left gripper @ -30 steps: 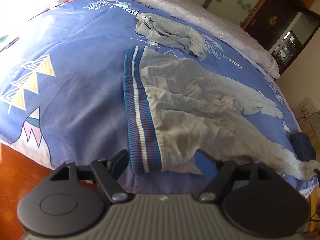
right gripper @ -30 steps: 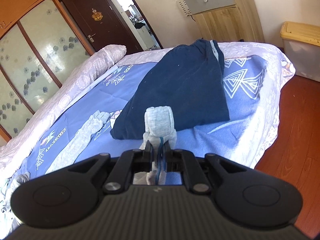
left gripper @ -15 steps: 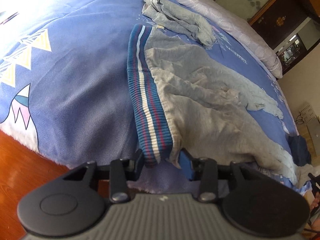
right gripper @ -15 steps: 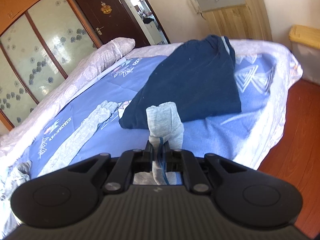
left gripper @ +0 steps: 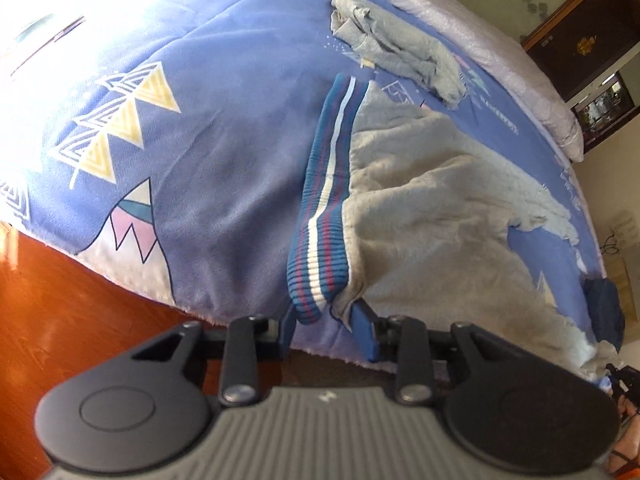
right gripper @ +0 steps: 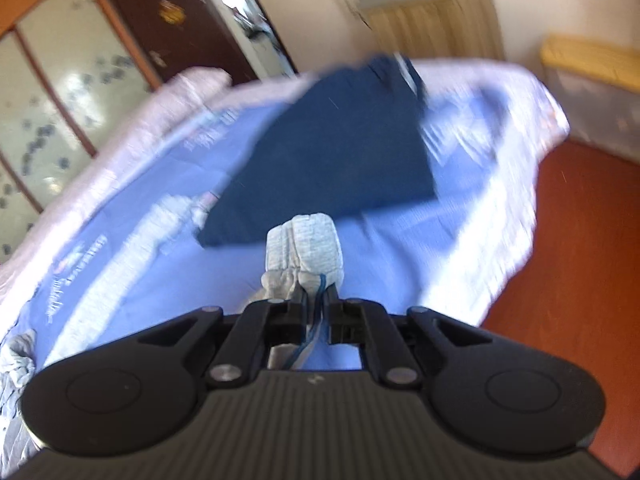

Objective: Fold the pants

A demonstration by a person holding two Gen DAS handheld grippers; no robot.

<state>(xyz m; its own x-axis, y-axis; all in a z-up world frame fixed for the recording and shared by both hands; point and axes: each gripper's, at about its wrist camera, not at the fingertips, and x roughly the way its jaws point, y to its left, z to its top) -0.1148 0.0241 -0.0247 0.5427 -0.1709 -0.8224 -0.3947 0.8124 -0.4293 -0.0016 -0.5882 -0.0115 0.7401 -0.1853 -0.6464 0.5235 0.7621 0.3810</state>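
Since a second earlier, the left gripper point(left gripper: 326, 326) had just been closing around the striped waistband point(left gripper: 320, 216) corner of the grey pants point(left gripper: 432, 232), which lay spread on the bed point(left gripper: 224, 152); its pads now pinched the ribbed end near the mattress edge. Knit looked soft, light and floppy, the thicker waistband offering the surest hold. Right gripper point(right gripper: 316, 312) was clamped tight on a bunched cuff point(right gripper: 306, 246), lifted above the bed, near a navy garment point(right gripper: 332, 152); that view was blurred.

left hand-held gripper point(left gripper: 326, 326): jaws just closed, clamped | right hand-held gripper point(right gripper: 316, 312): clamped
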